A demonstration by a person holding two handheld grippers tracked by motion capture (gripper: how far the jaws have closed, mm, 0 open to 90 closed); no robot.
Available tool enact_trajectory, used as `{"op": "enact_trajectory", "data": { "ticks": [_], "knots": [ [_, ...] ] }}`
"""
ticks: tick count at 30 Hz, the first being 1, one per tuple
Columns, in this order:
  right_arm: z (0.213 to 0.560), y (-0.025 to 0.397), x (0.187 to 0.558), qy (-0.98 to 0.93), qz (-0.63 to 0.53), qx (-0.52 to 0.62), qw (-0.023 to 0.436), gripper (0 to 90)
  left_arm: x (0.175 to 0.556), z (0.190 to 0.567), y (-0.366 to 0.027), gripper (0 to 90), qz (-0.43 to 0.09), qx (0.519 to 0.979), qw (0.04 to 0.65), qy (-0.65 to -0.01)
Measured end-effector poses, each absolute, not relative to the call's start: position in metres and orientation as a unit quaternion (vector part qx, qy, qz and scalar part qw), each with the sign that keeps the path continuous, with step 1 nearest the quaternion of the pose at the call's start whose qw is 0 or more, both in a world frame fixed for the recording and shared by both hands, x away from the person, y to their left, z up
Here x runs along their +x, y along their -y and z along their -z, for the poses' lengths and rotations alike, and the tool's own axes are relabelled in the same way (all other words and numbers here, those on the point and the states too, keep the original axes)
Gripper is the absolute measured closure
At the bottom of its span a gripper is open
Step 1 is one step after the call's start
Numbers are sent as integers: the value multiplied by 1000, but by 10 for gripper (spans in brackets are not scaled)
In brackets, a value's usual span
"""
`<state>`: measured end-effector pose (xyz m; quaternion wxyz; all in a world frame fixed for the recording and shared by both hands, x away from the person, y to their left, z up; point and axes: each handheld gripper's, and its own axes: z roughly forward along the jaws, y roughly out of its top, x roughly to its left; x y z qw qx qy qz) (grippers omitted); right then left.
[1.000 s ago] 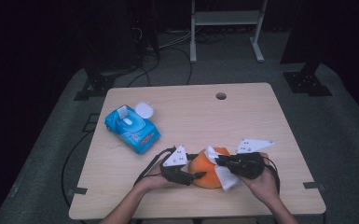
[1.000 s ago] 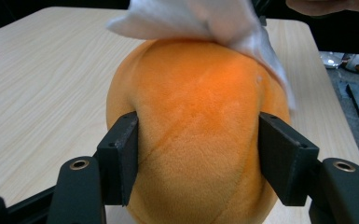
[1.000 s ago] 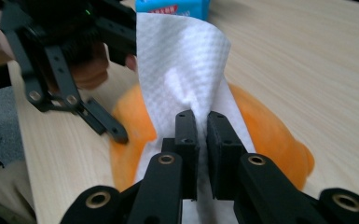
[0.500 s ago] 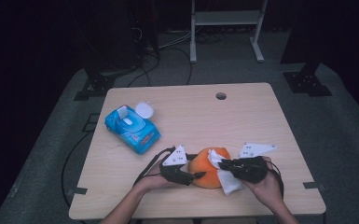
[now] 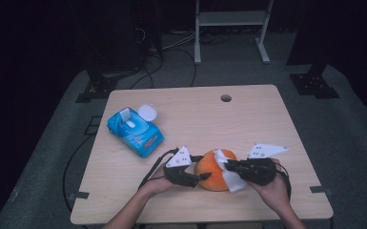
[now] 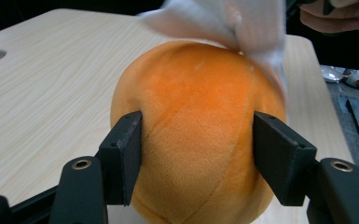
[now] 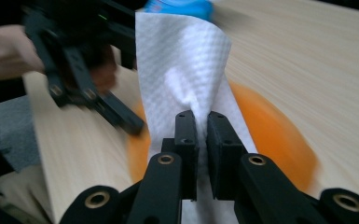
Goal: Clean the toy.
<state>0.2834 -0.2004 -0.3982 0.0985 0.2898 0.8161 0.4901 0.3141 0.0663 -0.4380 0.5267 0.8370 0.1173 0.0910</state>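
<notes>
An orange plush ball [image 5: 213, 170] rests on the wooden table [image 5: 248, 119] near its front edge. My left gripper [image 5: 201, 177] is shut on the ball, its two black jaws pressing the ball's sides [image 6: 196, 140]. My right gripper [image 5: 226, 166] comes in from the right, shut on a white tissue [image 5: 230, 177]. The tissue [image 7: 186, 79] lies against the ball's right and top [image 6: 242, 23]. In the right gripper view the ball [image 7: 270, 135] shows blurred behind the tissue, with the left gripper [image 7: 135, 126] beyond it.
A blue pack of wipes [image 5: 135, 131] with its white lid flipped open lies at the table's left. A round hole [image 5: 226, 98] sits near the far edge. A white shelf frame [image 5: 231, 19] stands on the floor beyond the table.
My right gripper has moved the tissue down and slightly left over the ball's right side. The left gripper and the ball have stayed in place.
</notes>
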Motion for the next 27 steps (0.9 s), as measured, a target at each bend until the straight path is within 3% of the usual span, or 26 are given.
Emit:
{"op": "enact_trajectory", "data": {
  "ticks": [4,8,14,18,21,25,27],
  "knots": [
    [393,179,285,-828,-481,264,114,825,311,439,-63,369,-95,842,520,-112],
    [402,190,290,-827,-472,284,115,825,316,443,-70,361,-86,841,521,-121],
    [415,219,293,-816,-469,325,97,826,320,445,-71,227,-75,836,527,-135],
    [409,216,292,-816,-470,320,106,825,318,445,-70,365,-82,839,522,-131],
    [401,208,290,-816,-479,305,110,824,316,442,-69,398,-86,839,522,-129],
    [397,202,292,-824,-470,292,118,824,316,441,-70,385,-83,838,524,-127],
    [403,205,293,-830,-459,296,117,825,318,442,-70,307,-83,833,530,-134]
  ]
}}
